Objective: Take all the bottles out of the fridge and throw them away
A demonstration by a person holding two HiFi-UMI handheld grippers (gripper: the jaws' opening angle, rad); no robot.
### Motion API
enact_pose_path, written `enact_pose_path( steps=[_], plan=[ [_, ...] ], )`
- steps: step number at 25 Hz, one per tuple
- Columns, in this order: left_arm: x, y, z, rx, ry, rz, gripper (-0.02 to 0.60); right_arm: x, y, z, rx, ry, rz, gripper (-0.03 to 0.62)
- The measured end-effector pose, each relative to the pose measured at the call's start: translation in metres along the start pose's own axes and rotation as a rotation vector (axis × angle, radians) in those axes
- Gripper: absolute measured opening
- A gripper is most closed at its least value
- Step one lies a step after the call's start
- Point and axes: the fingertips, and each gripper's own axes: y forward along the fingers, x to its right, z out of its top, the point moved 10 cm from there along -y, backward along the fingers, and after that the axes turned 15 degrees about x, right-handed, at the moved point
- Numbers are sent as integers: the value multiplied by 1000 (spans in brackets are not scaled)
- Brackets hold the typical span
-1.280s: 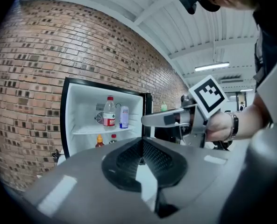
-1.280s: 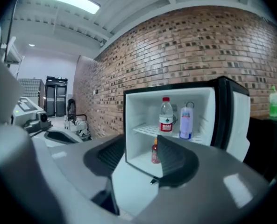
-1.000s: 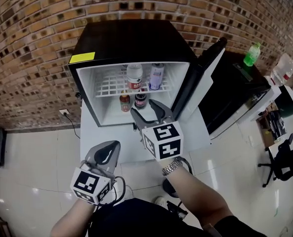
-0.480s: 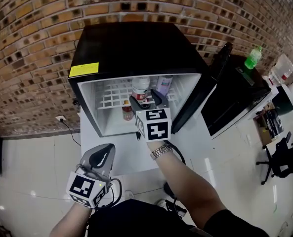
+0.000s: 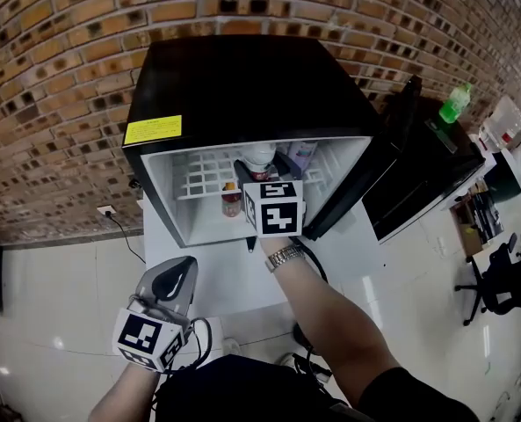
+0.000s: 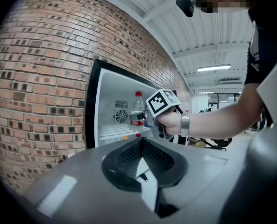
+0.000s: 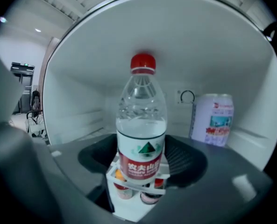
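Note:
A clear water bottle (image 7: 142, 139) with a red cap and red label stands on the wire shelf of the open black mini fridge (image 5: 234, 77). My right gripper (image 7: 143, 158) reaches into the fridge, open; its jaws have just been opening, and the bottle stands between them with the pads apart from it. The head view shows that gripper (image 5: 262, 169) at the bottle (image 5: 260, 156). Two small bottles (image 7: 125, 190) sit on the level below. My left gripper (image 5: 179, 272) hangs shut in front of the fridge, holding nothing.
A pale can (image 7: 213, 120) stands on the same shelf to the right of the bottle. The fridge door (image 5: 365, 174) is swung open to the right. A green bottle (image 5: 454, 102) and a clear bottle (image 5: 504, 121) stand on furniture at the far right.
My right gripper has moved forward into the fridge until its jaws flank the water bottle. The left gripper has drifted a little toward the fridge.

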Motion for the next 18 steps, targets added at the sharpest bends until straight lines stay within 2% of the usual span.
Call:
enact_pose_path(
  steps=[8,18],
  plan=[
    [-5,-2,-3,-9,-5,-5,4,-1,-4,0,5,3,1,298],
    [11,-2,-5,-11,-9,-46,5,-9,-48,-2,25,7,46,290]
  ],
)
